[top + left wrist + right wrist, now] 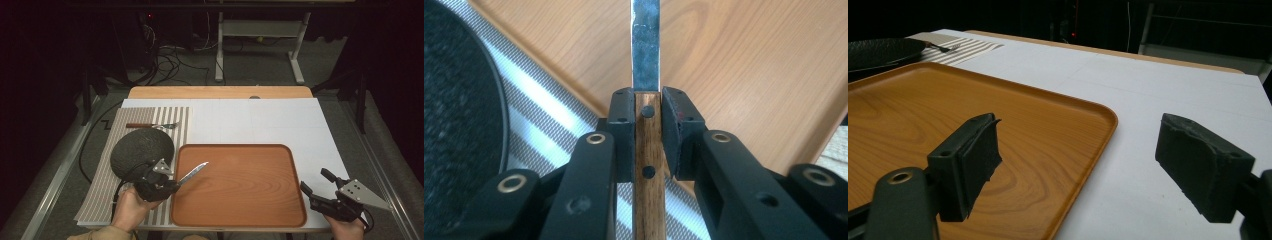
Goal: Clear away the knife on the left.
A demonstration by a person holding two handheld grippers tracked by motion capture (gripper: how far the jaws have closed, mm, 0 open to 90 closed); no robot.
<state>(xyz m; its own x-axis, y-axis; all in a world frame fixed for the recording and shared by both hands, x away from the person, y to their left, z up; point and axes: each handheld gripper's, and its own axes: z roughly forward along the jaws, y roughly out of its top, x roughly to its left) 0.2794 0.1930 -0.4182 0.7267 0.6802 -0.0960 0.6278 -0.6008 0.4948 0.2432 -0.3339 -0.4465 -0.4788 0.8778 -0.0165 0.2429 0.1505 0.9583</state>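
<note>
Wooden-handled knife [192, 173] clamped in left tool [172, 186], over tray [260, 200].

This is a lab-style recording space, dim all round, not a home dining room. Up at twelve o'clock, cables [167, 60] lie tangled on grey carpet [260, 62] beside a white metal desk frame [260, 37], with a small red equipment light [151, 16] glowing at eleven. The wooden table [220, 92], papered in white sheets [260, 122], sits framed by metal rails [52, 185].
</note>
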